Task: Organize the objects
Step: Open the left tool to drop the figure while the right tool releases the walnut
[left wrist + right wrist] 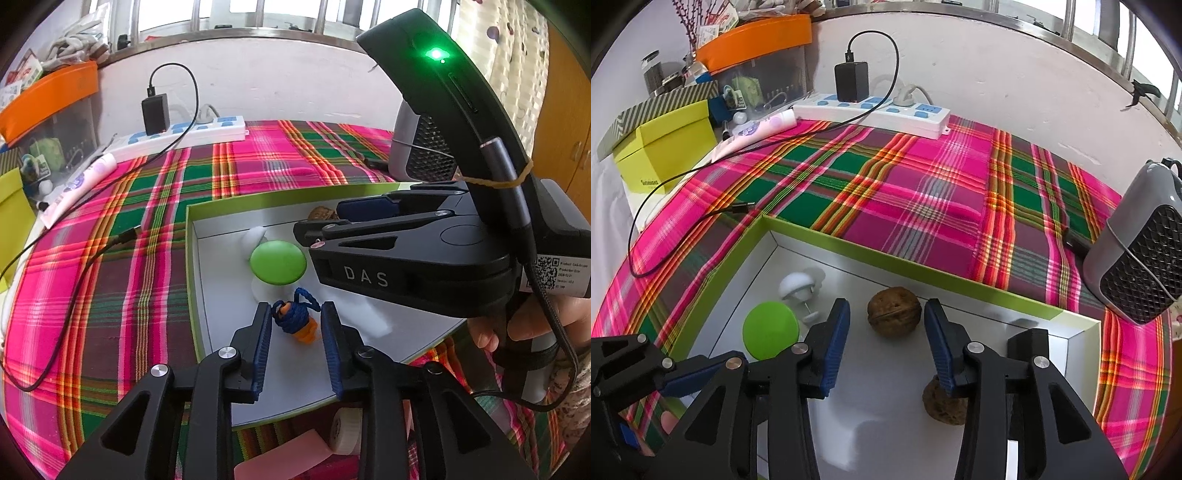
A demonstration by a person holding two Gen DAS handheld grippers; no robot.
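A bench is covered by a plaid cloth (923,192), on which a shallow tray (923,275) with green walls and a white floor is laid. Behind it, a power strip (886,112) with a black charger (851,85) is set against the wall, and a grey heater (1141,258) is stood at the right. The left hand-held gripper (296,319) is held low over the near part of the tray, its jaws set apart at a middling width around an orange toy (295,319) wound in blue cord, which is lying on the tray floor; contact with the pads cannot be told. The right hand-held gripper (886,321) is held open over the tray, with a walnut (894,312) framed between its fingers and nothing gripped. A second walnut (940,406) is partly hidden under the right finger. A green dome (771,334) is seen beside a white dome (798,286) towards the tray's far left corner.
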